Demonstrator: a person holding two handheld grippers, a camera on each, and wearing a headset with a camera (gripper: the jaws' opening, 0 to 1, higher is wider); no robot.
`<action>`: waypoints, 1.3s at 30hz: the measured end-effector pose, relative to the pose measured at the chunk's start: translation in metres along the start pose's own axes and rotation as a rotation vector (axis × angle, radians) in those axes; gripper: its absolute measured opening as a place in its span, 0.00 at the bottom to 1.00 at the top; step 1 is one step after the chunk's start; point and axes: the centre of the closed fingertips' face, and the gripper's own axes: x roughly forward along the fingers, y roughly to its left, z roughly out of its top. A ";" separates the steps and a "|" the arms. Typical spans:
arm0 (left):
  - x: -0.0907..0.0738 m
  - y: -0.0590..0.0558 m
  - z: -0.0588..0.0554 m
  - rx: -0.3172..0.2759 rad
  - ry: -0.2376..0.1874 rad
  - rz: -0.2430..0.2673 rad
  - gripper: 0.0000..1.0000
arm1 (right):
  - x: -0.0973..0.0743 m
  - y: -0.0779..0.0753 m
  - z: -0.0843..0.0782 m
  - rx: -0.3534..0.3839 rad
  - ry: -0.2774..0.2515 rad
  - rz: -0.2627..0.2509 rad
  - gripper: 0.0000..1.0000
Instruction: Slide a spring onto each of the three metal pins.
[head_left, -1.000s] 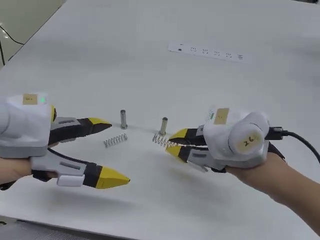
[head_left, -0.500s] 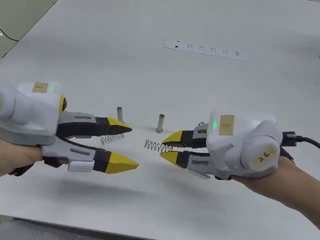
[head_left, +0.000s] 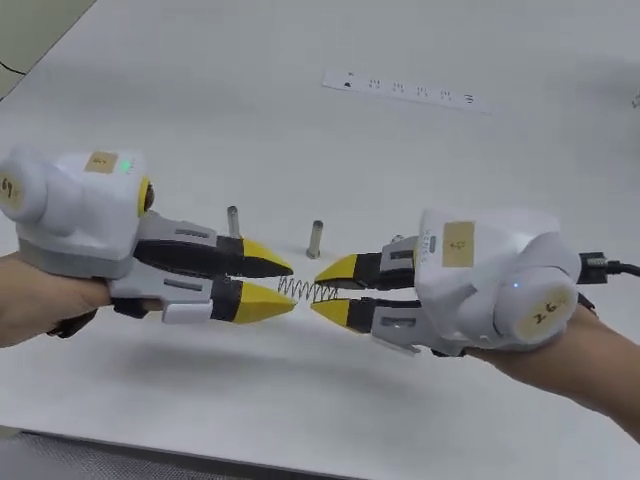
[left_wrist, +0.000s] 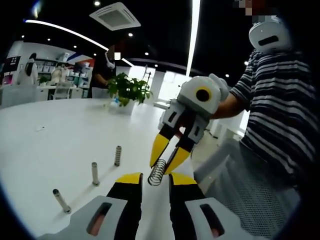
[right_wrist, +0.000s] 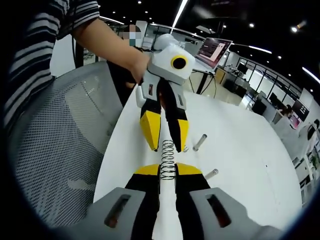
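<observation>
The right gripper (head_left: 322, 290) has its jaws clamped on one end of the spring (head_left: 307, 291), held in the air above the table (head_left: 300, 120) near the metal pins (head_left: 316, 238). The jaws of the left gripper (head_left: 288, 286) sit narrowly parted around the other end; whether they pinch it cannot be told. A mistimed handover could let the spring bend, pop free and roll away

Head view: bright, even overhead light. The white table (head_left: 300, 120) is close to washed out, low in contrast. Soft, diffuse shadows lie on it beneath the left gripper (head_left: 290, 286) and the right gripper (head_left: 317, 291). Edges sharp, no motion blur.

Gripper views: dark ceiling, ceiling light strip (left_wrist: 192, 30) blown out with glare. Strong fisheye bending toward the edges. The spring (right_wrist: 168, 160) at the jaw tips is crisp; the room beyond the jaws is softer.
</observation>
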 end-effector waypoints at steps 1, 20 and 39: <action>0.001 0.000 0.000 -0.001 -0.001 -0.002 0.12 | 0.000 0.000 0.001 0.001 -0.005 0.001 0.08; 0.009 -0.004 -0.001 0.016 -0.008 -0.027 0.04 | -0.003 0.000 0.003 -0.009 -0.008 0.006 0.08; 0.010 -0.006 -0.008 -0.029 0.005 -0.057 0.01 | 0.000 0.003 -0.005 0.045 -0.017 0.013 0.08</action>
